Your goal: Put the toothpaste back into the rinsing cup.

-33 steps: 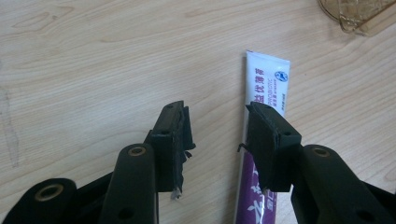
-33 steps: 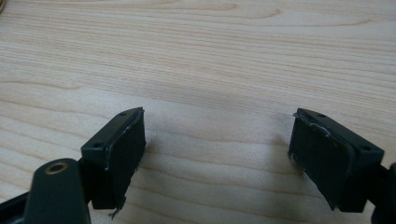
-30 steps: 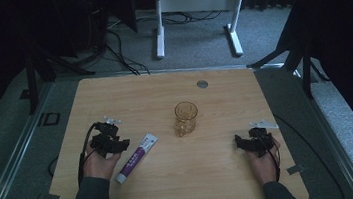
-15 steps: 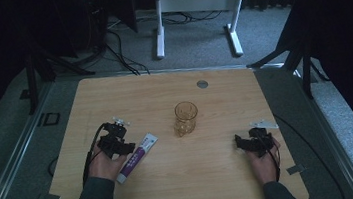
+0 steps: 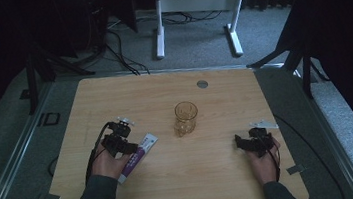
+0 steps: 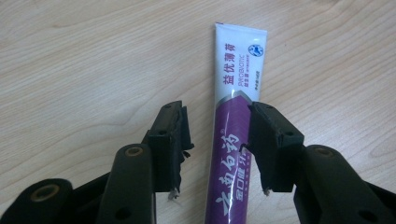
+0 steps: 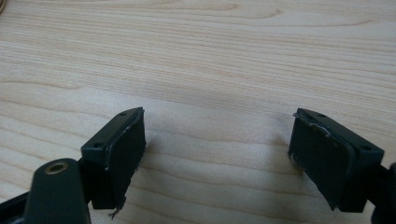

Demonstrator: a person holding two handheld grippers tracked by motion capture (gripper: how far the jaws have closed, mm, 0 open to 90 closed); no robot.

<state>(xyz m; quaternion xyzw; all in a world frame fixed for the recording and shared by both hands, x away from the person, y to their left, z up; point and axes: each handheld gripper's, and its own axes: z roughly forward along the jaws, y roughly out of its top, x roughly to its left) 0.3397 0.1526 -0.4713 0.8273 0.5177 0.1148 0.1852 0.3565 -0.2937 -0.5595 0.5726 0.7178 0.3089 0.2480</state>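
No lift had begun: the toothpaste tube (image 6: 236,121) lay flat on the counter (image 5: 163,91), left of the amber glass (image 5: 185,118). The left claw (image 6: 217,140) stood apart, straddling the tube's purple middle without visibly pinching it. The right claw (image 7: 217,154) gaped wide over bare wood, near right. The tube's long axis ran near-left to far-right, its flat crimped end pointing toward the glass.

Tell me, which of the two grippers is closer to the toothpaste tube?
Left. The left gripper is right over the toothpaste tube, open jaws either side. The right gripper rests far across the table.
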